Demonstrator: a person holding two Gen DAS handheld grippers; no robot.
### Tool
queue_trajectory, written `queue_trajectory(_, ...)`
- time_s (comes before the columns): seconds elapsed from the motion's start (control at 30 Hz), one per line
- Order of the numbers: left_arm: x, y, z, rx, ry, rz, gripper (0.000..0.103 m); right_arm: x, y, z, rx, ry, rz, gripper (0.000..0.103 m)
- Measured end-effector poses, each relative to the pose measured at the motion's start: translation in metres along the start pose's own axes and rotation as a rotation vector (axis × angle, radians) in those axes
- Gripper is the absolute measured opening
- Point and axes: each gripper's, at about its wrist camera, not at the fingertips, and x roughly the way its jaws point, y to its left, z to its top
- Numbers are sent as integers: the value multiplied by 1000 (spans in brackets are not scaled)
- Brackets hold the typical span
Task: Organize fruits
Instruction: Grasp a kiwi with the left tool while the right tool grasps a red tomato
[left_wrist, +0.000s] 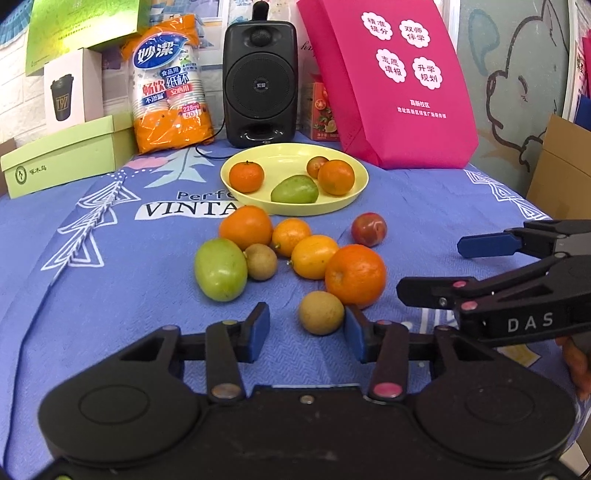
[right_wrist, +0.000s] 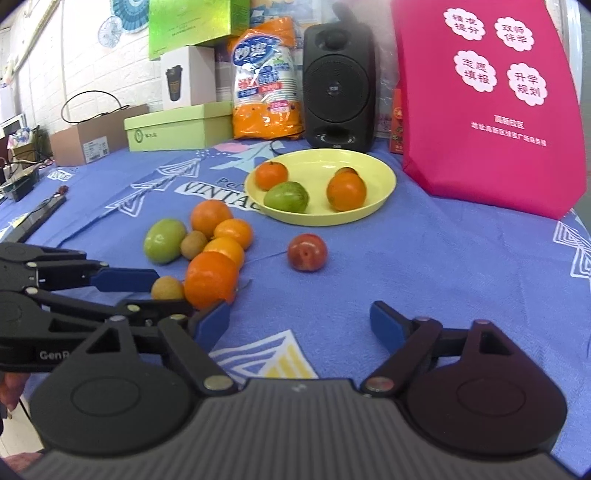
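While mostly orange, fruits (left_wrist: 355, 275) include green, brown, red ones.

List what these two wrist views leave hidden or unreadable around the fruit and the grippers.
- Small dark fruit on the yellow plate: right wrist view, mostly hidden behind an orange.
- Left gripper and small brown fruit: left wrist view, contact with the right pad unclear.
- Person's hand: cut off by the frame edge.
- Box label: too small.
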Motion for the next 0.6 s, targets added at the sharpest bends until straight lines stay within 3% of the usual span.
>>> queue_trajectory(0.1,1,-1,1,1,-7,-2,26,1,0,0,-1,-1,2,88)
queue_trajectory(0.43,-1,8,2,-4,-2,-8,26,10,2,6,-19,-5,-1,88)
queue_trajectory(0.5,-2,12,2,-11,1,-1,26,16,0,10,-12,-1,-20,83)
queue_trajectory(0.57,-2,15,1,-19,5,-2,26,23,-3,14,0,17,-27,63)
queue_trajectory(0.6,-2,17,1,-23,6,-5,26,28,-4,16,5,23,-26,62)
